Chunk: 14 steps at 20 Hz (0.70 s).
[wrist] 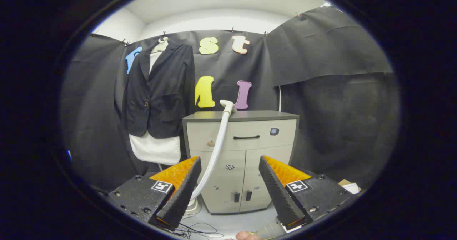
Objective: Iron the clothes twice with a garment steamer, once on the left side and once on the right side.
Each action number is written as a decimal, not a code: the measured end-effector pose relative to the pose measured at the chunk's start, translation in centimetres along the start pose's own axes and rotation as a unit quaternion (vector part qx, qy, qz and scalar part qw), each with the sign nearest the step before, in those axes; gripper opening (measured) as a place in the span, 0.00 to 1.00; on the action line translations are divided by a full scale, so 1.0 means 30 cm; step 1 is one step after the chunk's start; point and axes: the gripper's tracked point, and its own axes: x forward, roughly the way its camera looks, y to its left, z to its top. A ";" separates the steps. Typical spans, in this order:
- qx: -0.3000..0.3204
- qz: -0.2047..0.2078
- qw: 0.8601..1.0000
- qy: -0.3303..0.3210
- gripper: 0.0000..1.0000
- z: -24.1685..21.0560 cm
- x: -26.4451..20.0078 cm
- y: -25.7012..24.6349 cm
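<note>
A dark jacket (159,90) over a white garment (155,149) hangs on a mannequin form against the booth wall, beyond my left finger. The garment steamer's white head (227,106) rests on top of a grey cabinet (242,150), and its white hose (216,150) curves down to a base (192,206) on the floor behind my left finger. My gripper (230,168) is open, well short of the cabinet, with nothing between its fingers.
The cabinet has a drawer with a dark handle (246,137) and two doors below. Thin cables (196,229) lie on the floor near the steamer base. A small box (350,186) sits on the floor to the right of the cabinet.
</note>
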 end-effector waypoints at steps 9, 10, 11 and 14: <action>0.003 0.016 1.000 0.009 1.00 -0.036 0.051 -0.073; 0.007 0.021 1.000 0.014 1.00 -0.046 0.051 -0.072; 0.009 0.024 1.000 0.016 1.00 -0.045 0.054 -0.071; 0.010 0.030 0.999 0.017 1.00 -0.041 0.069 -0.076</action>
